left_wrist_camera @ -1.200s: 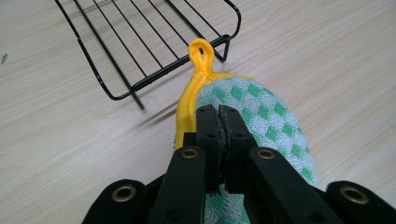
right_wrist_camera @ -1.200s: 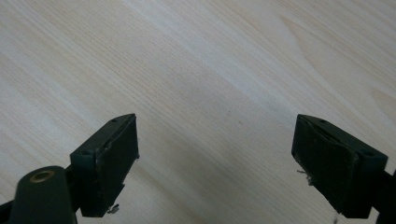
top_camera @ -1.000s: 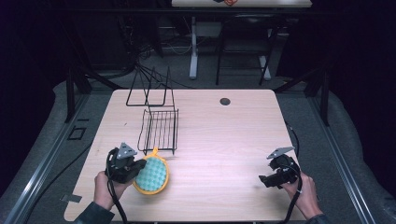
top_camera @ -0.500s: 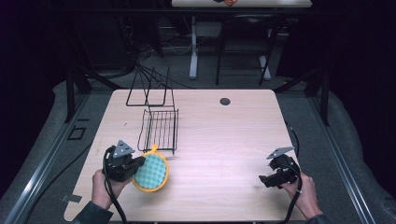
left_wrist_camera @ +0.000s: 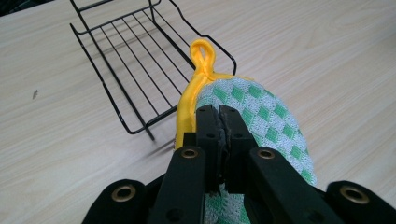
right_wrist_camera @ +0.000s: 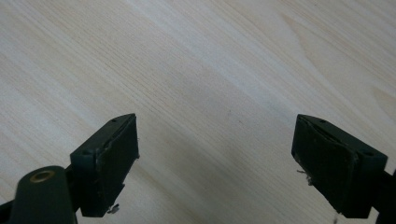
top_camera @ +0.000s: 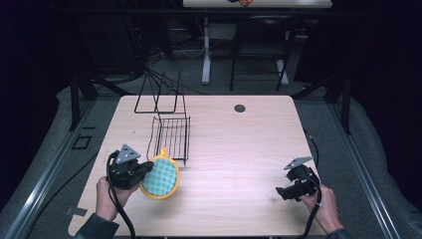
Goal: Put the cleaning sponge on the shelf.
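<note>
The left gripper (left_wrist_camera: 218, 114) view shows its jaws clamped on one round green-checked, yellow-edged cloth potholder (left_wrist_camera: 261, 116) beside one black wire rack (left_wrist_camera: 135, 70), while the right gripper (right_wrist_camera: 215, 158) gapes over bare wooden table (right_wrist_camera: 210, 70).

High camera overlooks the table (top_camera: 239, 149); gripper cameras skim it closely.

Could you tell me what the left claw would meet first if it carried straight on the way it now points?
Probably the wire rack: the left claw, shut on the pot holder, points toward its near edge, though depth is hard to judge.
</note>
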